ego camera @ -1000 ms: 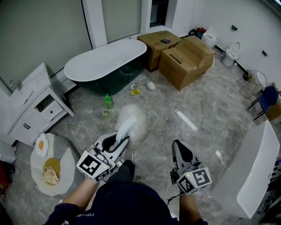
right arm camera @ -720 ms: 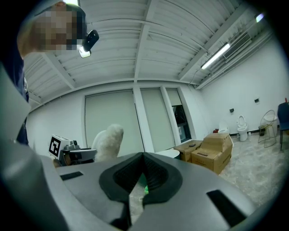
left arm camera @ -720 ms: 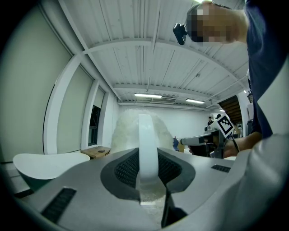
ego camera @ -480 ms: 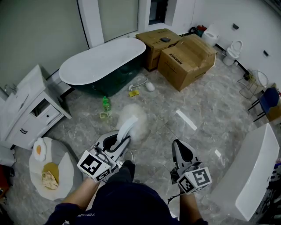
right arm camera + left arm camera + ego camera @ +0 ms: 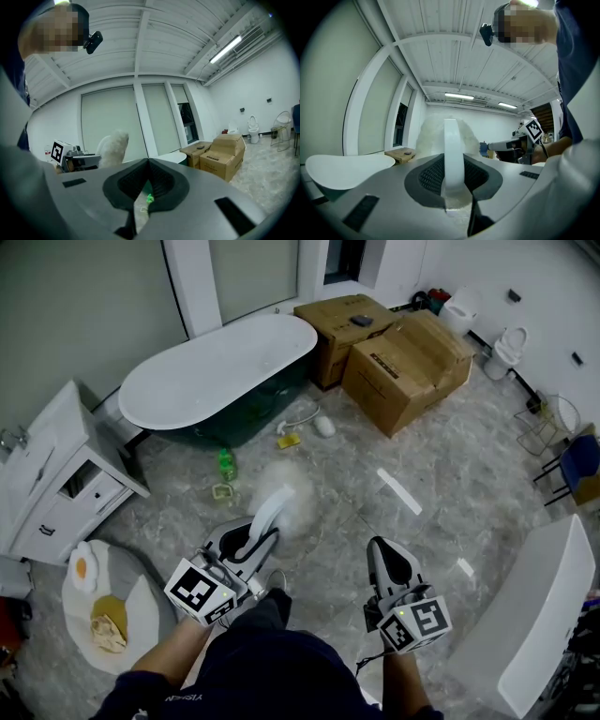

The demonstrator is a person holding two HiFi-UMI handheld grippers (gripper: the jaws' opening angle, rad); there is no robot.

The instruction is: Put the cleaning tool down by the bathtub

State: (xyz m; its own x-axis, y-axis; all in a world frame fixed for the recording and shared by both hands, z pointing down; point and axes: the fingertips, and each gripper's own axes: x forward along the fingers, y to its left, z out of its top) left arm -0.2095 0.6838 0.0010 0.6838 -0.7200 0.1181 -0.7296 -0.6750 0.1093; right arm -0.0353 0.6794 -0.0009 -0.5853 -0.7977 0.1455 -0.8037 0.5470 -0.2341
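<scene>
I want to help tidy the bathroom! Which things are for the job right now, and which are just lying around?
For the job:
- fluffy white cleaning tool
- left gripper, shut on the tool's handle
- bathtub, where the tool goes down

Just lying about:
- cardboard boxes
- green bottle on the floor
- toilet
- white cabinet

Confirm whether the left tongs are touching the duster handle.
Touching. Left gripper view shows the left tongs clamped on the duster handle, pads against both sides.

Head view looks down; gripper views share bathtub (image 5: pixel 220 371).
</scene>
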